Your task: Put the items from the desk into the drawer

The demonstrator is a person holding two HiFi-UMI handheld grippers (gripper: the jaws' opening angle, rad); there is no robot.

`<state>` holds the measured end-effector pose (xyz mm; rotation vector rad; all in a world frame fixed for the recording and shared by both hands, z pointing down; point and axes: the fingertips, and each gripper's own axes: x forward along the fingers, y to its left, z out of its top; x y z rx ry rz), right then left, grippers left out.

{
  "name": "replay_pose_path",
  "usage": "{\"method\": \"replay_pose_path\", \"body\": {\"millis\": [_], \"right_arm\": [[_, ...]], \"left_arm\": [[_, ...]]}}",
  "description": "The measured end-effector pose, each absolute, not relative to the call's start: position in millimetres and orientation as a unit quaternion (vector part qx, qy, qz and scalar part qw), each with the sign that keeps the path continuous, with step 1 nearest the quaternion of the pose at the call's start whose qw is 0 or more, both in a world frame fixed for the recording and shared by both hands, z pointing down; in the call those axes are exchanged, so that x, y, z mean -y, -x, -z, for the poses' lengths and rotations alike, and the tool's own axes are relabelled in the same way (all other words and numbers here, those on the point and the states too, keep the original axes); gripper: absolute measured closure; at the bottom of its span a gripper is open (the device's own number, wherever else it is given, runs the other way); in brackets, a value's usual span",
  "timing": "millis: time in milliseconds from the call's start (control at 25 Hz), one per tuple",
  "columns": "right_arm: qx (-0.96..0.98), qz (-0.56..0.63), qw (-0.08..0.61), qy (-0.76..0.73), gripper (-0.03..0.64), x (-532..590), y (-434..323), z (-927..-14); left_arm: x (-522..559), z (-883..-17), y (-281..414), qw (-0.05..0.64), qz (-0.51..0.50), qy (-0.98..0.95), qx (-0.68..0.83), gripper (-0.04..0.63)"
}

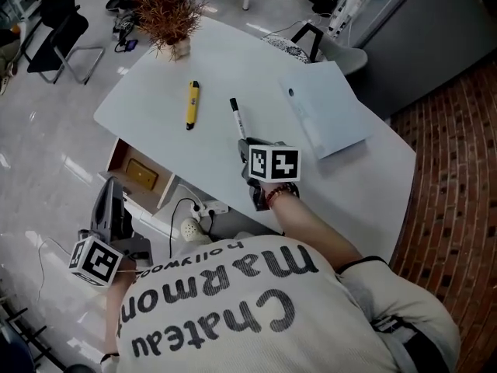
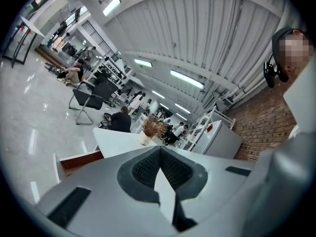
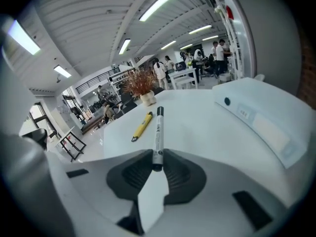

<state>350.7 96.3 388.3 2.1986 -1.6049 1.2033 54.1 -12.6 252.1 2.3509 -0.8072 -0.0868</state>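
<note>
The right claw [image 3: 157,165] is drawn in narrow on the near end of the black-capped marker [image 3: 158,132], both pads against its barrel. The marker lies flat on the white bench [image 1: 241,61] and points straight away from the claw, toward the dried plant [image 3: 140,85] at the far edge. Just to the marker's left lies a yellow utility knife [image 3: 142,125], apart from it. To the right rests a clear plastic folder [image 3: 261,122].

In the head view the left claw [image 1: 111,186] hangs off the bench beside the open drawer [image 1: 116,155], where a flat tan item [image 1: 142,174] lies. Its jaws are pressed together with nothing between them.
</note>
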Motion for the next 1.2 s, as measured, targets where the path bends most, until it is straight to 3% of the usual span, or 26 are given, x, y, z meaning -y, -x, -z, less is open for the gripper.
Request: {"method": "replay_pose_path", "body": {"millis": [280,600,920,1200], "right_arm": [[0.584,-0.387,0.092,-0.708,0.549,-143.9,-329.6,-382.6],[0.622,-0.394,0.118,-0.666,0.549,-168.9,-282.0,-403.5],[0.677,-0.397,0.162,-0.599,0.549,-153.5,-206.5,-422.5],[0.708,-0.39,0.193,-0.556,0.549,-117.7,-148.4,-428.5]], "left_arm": [[-67.3,-273.0,-38.3,0.33,0.027,-0.879,0.344,0.595],[-134.4,-276.8,28.6,0.322,0.047,-0.849,0.416,0.595],[-168.3,-305.3,105.9,0.352,0.081,-0.788,0.498,0.595],[-145.9,-308.1,134.8,0.338,0.068,-0.784,0.517,0.595]]}}
